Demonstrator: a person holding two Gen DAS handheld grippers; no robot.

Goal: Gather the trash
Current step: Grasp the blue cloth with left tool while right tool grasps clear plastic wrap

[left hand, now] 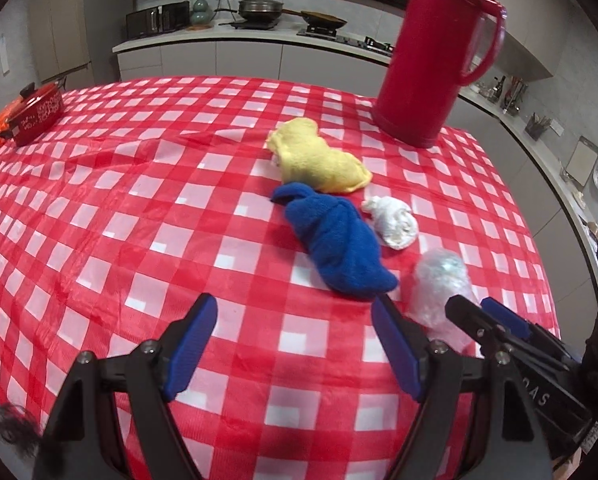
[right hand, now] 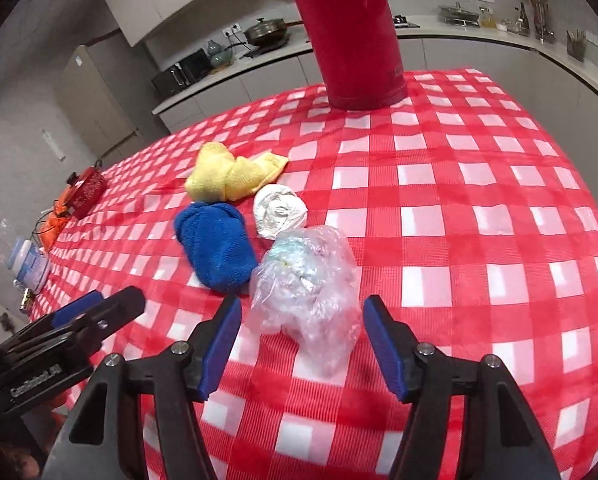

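- Table (left hand: 99, 208): covered by a red-and-white checked cloth; a kitchen counter (left hand: 259, 38) runs behind it.
- Left gripper (left hand: 295, 344): jaws stand apart with only bare cloth between the blue pads; nothing is held.
- Right gripper (right hand: 303, 340): jaws stand apart; the near end of the clear plastic bag (right hand: 307, 284) lies between the fingertips, but neither pad touches it.
- Clear plastic bag: crumpled, with pale scraps inside, resting on the cloth; in the right wrist view it sits just at 12 o'clock from the jaws. In the left wrist view the same bag (left hand: 443, 284) lies at 2 o'clock from the left gripper, partly behind the tips of the right gripper (left hand: 483, 316).
- White paper wad (right hand: 279, 210): touching the bag's far edge, at 11 o'clock from it.
- Blue cloth (right hand: 215, 248): bunched, just beside the bag at its 9 o'clock.
- Yellow cloth (right hand: 231, 172): bunched, at 12 o'clock from the blue cloth and touching it.
- Red thermos (left hand: 431, 52): upright with a side handle, near the far table edge, well apart from the bag at 12 o'clock.
- Red lidded pot (left hand: 39, 110): at the far left table edge.
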